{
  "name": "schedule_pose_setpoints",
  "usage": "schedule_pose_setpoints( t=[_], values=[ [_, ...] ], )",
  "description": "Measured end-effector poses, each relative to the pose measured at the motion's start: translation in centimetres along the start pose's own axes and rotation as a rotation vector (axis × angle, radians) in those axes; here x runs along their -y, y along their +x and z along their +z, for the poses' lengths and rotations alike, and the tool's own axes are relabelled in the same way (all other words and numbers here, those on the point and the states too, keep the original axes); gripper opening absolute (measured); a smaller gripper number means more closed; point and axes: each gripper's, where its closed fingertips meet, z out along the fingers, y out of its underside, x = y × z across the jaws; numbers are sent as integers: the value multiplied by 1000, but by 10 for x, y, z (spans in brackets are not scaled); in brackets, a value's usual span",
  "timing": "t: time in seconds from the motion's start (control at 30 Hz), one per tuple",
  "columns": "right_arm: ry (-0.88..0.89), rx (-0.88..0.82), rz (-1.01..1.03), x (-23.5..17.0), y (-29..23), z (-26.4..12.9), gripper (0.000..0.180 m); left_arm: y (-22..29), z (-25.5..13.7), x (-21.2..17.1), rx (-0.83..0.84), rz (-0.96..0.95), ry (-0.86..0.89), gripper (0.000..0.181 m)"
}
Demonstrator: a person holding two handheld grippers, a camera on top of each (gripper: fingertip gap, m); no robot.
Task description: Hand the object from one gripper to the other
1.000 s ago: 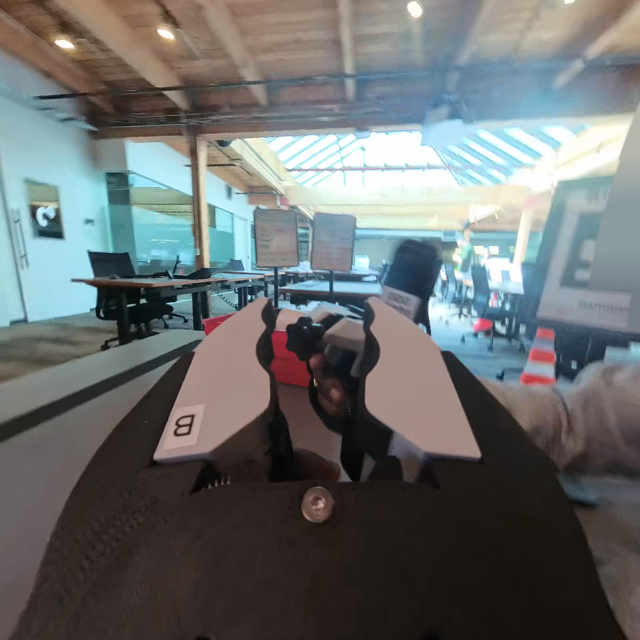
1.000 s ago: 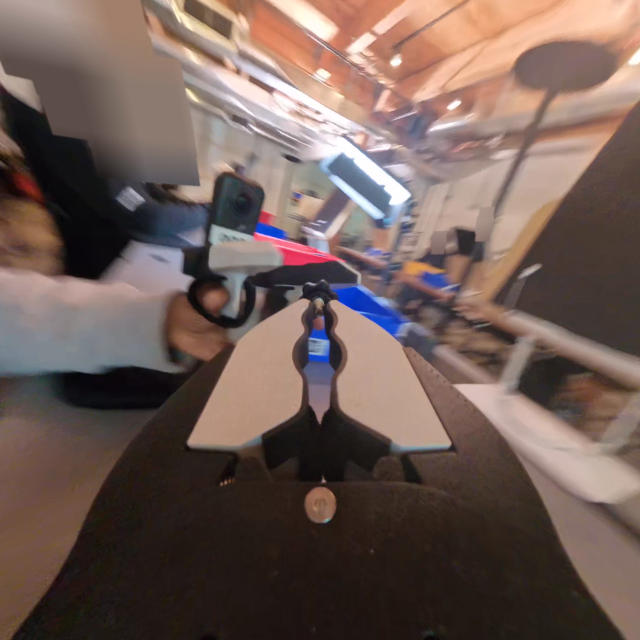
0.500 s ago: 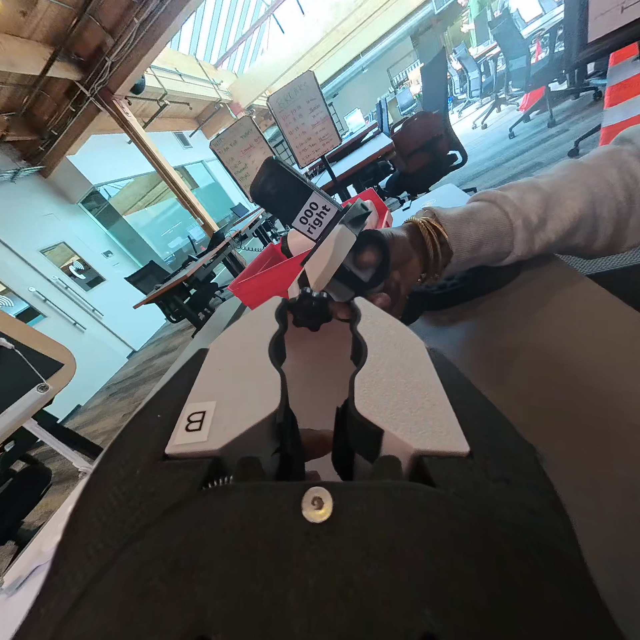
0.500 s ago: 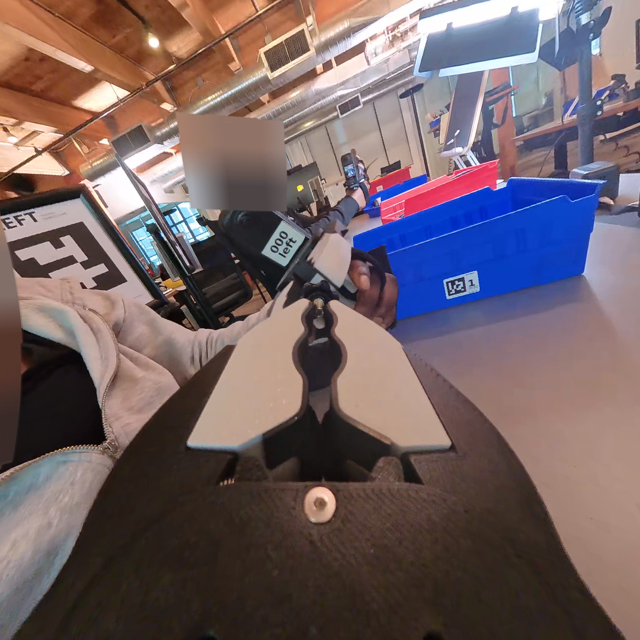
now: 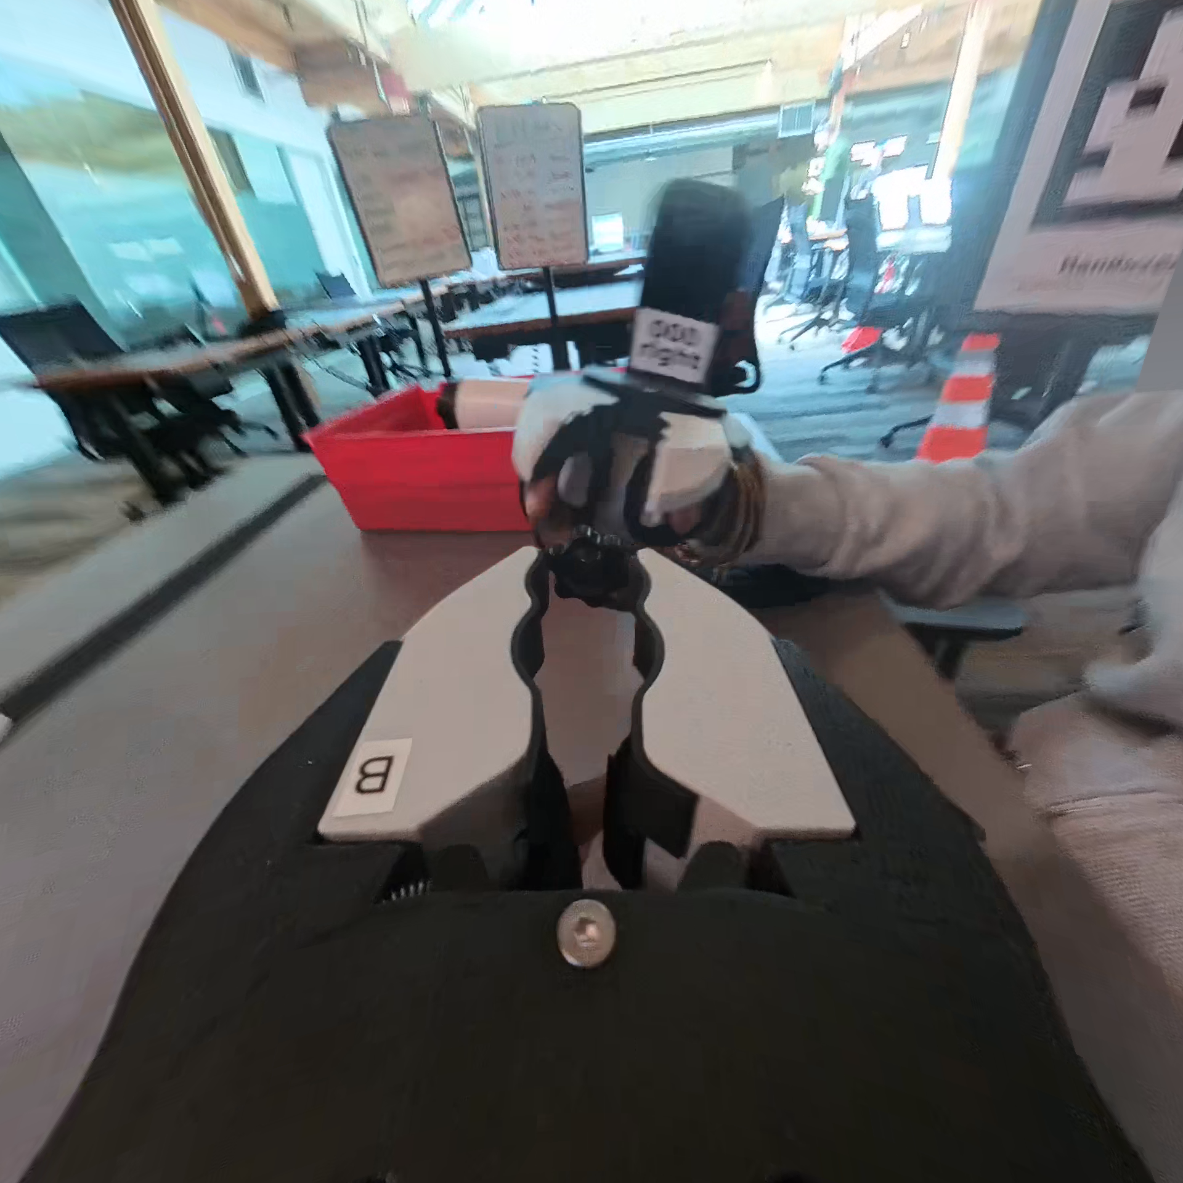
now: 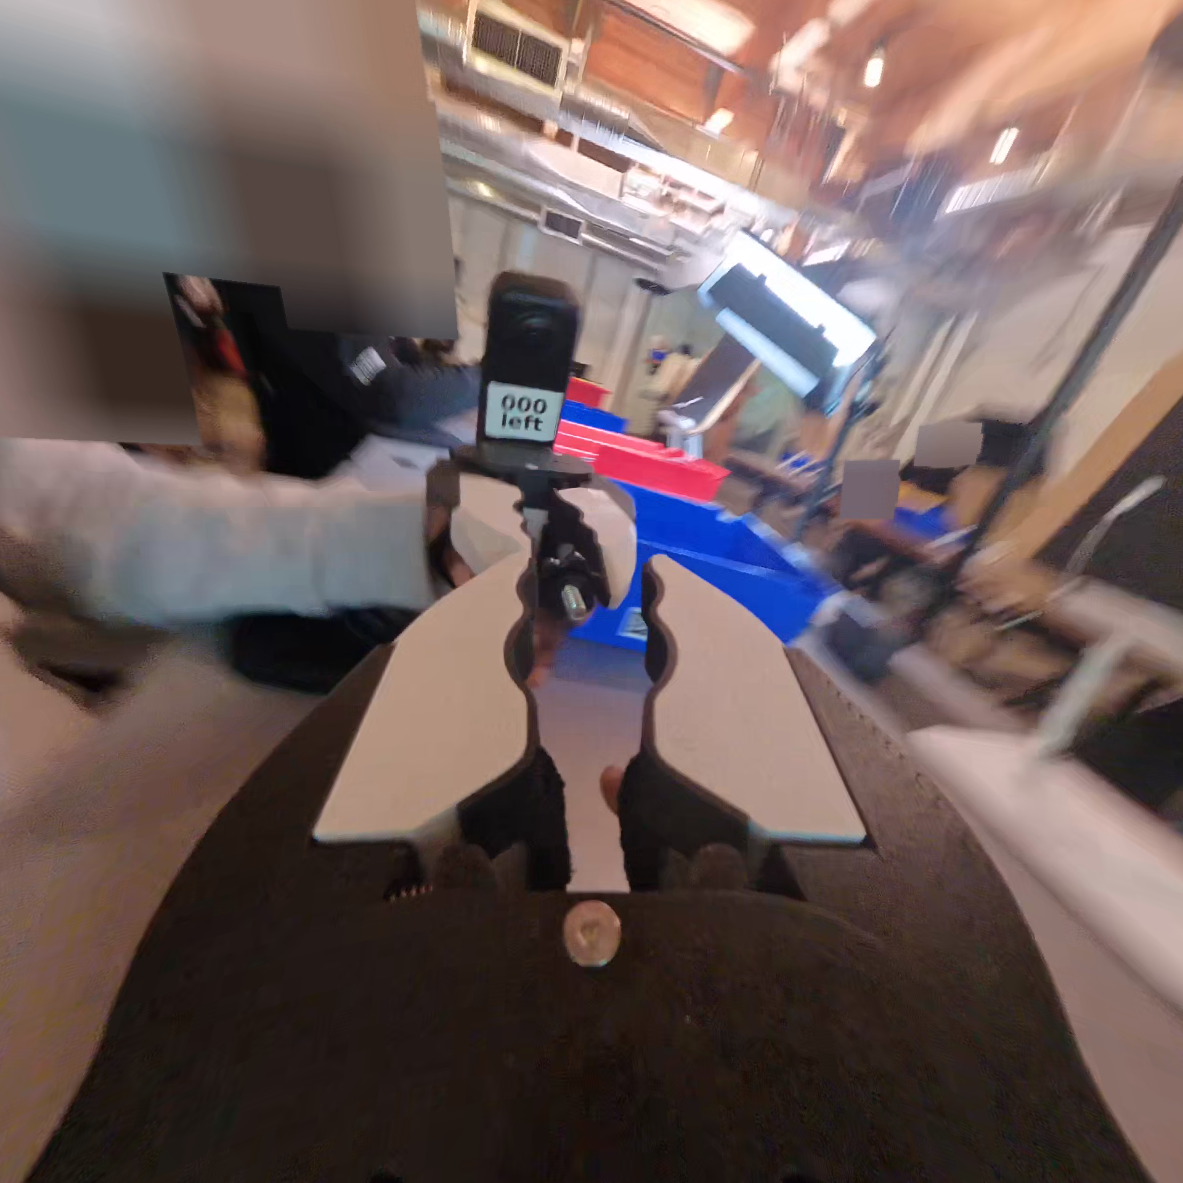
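Observation:
The object is a black star knob with a threaded bolt. My left gripper is shut on the knob at its fingertips, above the grey table. In the right wrist view the left gripper faces me, holding the knob with the bolt pointing at the camera. My right gripper is open, its fingers wide on either side of the bolt and not touching it. In the left wrist view the right gripper shows end-on just behind the knob, held by a hand in a grey sleeve.
A red bin stands on the table behind the grippers. A blue bin and red bins stand behind the left gripper. An orange cone, two boards on stands and office desks lie beyond.
My right gripper was shut on the knob's bolt and has opened. My left gripper closed around the knob and now holds it. Both views have swung and are blurred.

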Motion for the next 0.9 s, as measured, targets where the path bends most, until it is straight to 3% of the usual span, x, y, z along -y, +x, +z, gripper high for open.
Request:
schedule_pose_setpoints(
  t=[0.1,0.17,0.43,0.6,0.7,0.8,0.9],
  values=[
    [-118,-66,-565,-10,-10,-2,39,0,-3,-10,-88,-332,-38,23],
    [-194,-63,-753,-21,-14,1,42,0,-5,-12,-151,-514,-27,23],
    [-238,-72,-889,-28,-14,4,11,11,-3,-14,-221,-560,-47,23],
    [-253,-48,-866,-29,-17,4,6,12,-4,-15,-227,-560,-55,23],
    [-240,-54,-781,-26,-15,4,6,10,-3,-9,-204,-426,-3,25],
    [-195,-56,-460,-20,-7,3,6,5,-1,-2,-77,-77,50,49],
    [-136,15,-13,-19,-3,0,6,-4,1,-6,69,274,-37,57]
  ],
)
